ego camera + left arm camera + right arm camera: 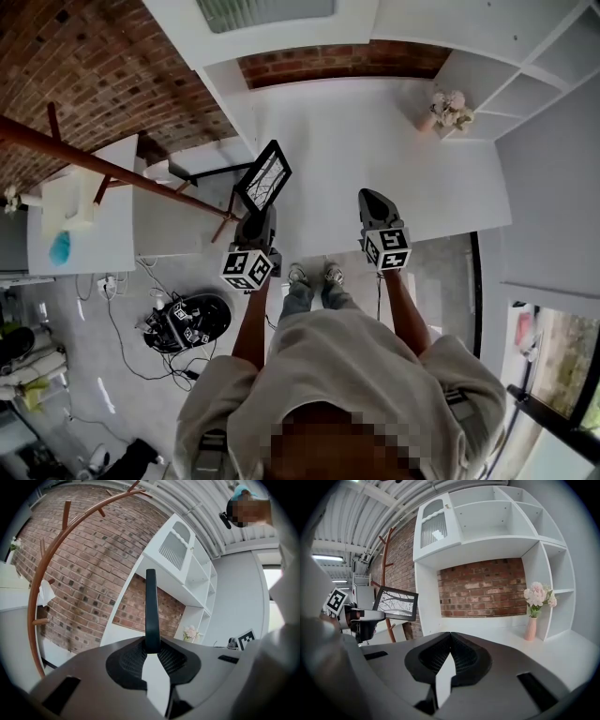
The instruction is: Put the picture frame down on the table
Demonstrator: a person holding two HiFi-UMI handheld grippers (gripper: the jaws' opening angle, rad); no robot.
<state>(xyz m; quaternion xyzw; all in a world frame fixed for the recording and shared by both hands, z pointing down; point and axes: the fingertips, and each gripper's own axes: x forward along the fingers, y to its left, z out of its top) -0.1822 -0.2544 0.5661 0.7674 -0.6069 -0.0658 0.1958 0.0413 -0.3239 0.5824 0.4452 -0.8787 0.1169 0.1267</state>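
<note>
Now, left tool clamps 1 picture frame (by its edge), right tool clenched w/ nothing.

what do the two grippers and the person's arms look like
Left gripper and right gripper are grey tapering shells, each with a white cube of black square markers. Their jaws have black ribbed pads. The person wears a pale beige short-sleeved shirt; forearms bare.
</note>
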